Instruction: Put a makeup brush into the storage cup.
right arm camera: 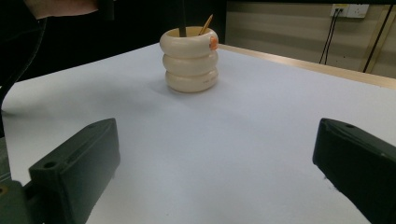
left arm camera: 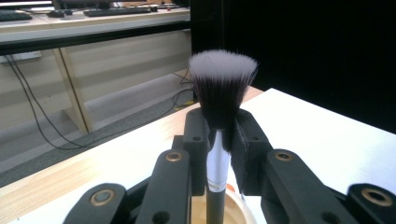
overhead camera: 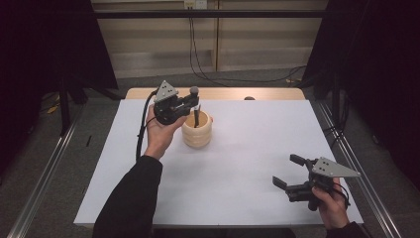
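My left gripper (overhead camera: pixel 194 105) is shut on a makeup brush (overhead camera: pixel 196 117), held upright with its bristle head on top. In the left gripper view the two pads clamp the brush (left arm camera: pixel 220 93) just under the dark, white-tipped bristles, where its white and black handle begins. The handle's lower end reaches down into a cream pot (overhead camera: pixel 197 133) made of three stacked rings. The right gripper view shows that pot (right arm camera: pixel 189 60) with the dark handle (right arm camera: pixel 182 18) and a thin wooden stick (right arm camera: pixel 206 24) standing in it. My right gripper (overhead camera: pixel 285 170) is open near the table's front right, nothing between its jaws.
The pot stands on a white sheet (overhead camera: pixel 247 148) that covers a wooden table. A small dark object (overhead camera: pixel 249 98) lies at the far edge. Metal rails (overhead camera: pixel 44 173) run along both sides on the floor. Cables (overhead camera: pixel 237 79) trail over the floor behind the table.
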Demonstrator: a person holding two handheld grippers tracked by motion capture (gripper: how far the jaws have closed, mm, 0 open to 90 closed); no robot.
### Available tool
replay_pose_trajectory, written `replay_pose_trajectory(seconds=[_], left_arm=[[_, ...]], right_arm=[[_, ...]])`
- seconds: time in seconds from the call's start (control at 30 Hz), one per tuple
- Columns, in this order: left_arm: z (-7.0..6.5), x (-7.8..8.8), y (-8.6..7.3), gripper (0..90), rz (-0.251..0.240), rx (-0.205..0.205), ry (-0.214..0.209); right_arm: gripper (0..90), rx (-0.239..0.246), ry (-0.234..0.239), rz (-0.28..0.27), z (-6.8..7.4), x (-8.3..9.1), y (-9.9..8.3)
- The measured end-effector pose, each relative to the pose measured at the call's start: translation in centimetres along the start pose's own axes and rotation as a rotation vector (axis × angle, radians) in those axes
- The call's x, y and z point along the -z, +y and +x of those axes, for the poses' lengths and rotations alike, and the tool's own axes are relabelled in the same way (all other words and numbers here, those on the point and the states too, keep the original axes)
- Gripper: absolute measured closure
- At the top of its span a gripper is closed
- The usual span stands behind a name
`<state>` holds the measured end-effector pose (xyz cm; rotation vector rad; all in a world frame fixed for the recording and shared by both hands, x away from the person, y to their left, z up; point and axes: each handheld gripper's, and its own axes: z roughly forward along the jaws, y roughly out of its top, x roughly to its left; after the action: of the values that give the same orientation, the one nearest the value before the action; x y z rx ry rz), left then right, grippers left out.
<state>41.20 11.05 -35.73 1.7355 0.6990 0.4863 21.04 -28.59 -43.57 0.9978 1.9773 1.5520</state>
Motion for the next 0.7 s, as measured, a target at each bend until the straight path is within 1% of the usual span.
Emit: replay_pose_trajectory(seconds=[0.03,0.07,0.1,0.13,0.17,0.23,0.27,0.3,0.33,0.37,0.43,0.47,0.5,0.53,0.6,0.63,0.67,0.7], left_arm=[[0.0,-0.1,-0.1,77.7,0.007,0.0,0.001],[0.0,-0.1,-0.2,77.7,0.011,-0.002,0.012],[0.1,-0.2,-0.3,77.7,0.004,0.008,0.001],[0.1,-0.2,-0.4,77.6,0.015,0.003,0.006],[0.1,-0.3,-0.6,77.7,0.008,0.011,-0.001],[0.1,-0.4,-0.9,77.6,0.019,-0.001,0.002],[0.1,-0.4,-1.1,77.6,0.024,0.005,0.006],[0.1,-0.5,-1.3,77.6,0.018,0.012,0.002],[0.1,-0.4,-1.4,77.6,0.028,0.009,0.009],[0.1,-0.5,-1.6,77.6,0.024,0.016,0.003],[0.1,-0.5,-1.8,77.6,0.029,0.017,0.008],[0.2,-0.5,-1.8,77.6,0.027,0.015,-0.003],[0.1,-0.5,-1.8,77.6,0.032,0.018,0.014],[0.2,-0.5,-1.9,77.6,0.028,0.015,-0.002],[0.1,-0.6,-2.1,77.6,0.042,0.007,0.008],[0.1,-0.7,-2.2,77.6,0.041,0.011,0.015],[0.0,-0.7,-2.4,77.6,0.043,0.016,0.011],[0.1,-0.8,-2.5,77.6,0.042,0.01,-0.005]], right_arm=[[0.1,0.001,-0.001,-0.004,0.0,0.0,0.0],[0.1,0.001,-0.002,-0.001,0.0,0.0,0.0],[0.1,0.002,-0.002,-0.003,0.0,0.0,0.0],[0.1,0.004,0.001,-0.002,0.0,0.0,0.0],[0.1,0.004,0.007,0.001,-0.1,0.1,0.0],[0.0,0.002,0.001,-0.002,0.0,0.0,0.0],[0.0,0.002,0.002,-0.001,0.0,0.0,0.0],[0.0,0.0,0.001,-0.001,0.0,0.0,0.0],[0.0,0.0,0.002,-0.001,0.0,0.0,0.0],[0.0,0.002,0.001,-0.002,0.0,0.0,0.0],[0.0,0.001,0.002,-0.001,0.0,0.0,0.0],[0.0,0.0,0.001,-0.001,0.0,0.0,0.0],[0.0,0.002,0.006,0.001,-0.1,0.1,0.0],[0.1,0.004,0.008,-0.001,-0.1,0.0,0.0],[0.1,0.004,-0.001,-0.001,0.0,0.0,0.0],[0.2,0.001,-0.003,-0.001,0.0,0.0,0.0],[0.2,0.0,-0.003,-0.001,0.0,0.0,0.0],[0.2,0.001,-0.001,0.0,0.0,0.0,0.0]])
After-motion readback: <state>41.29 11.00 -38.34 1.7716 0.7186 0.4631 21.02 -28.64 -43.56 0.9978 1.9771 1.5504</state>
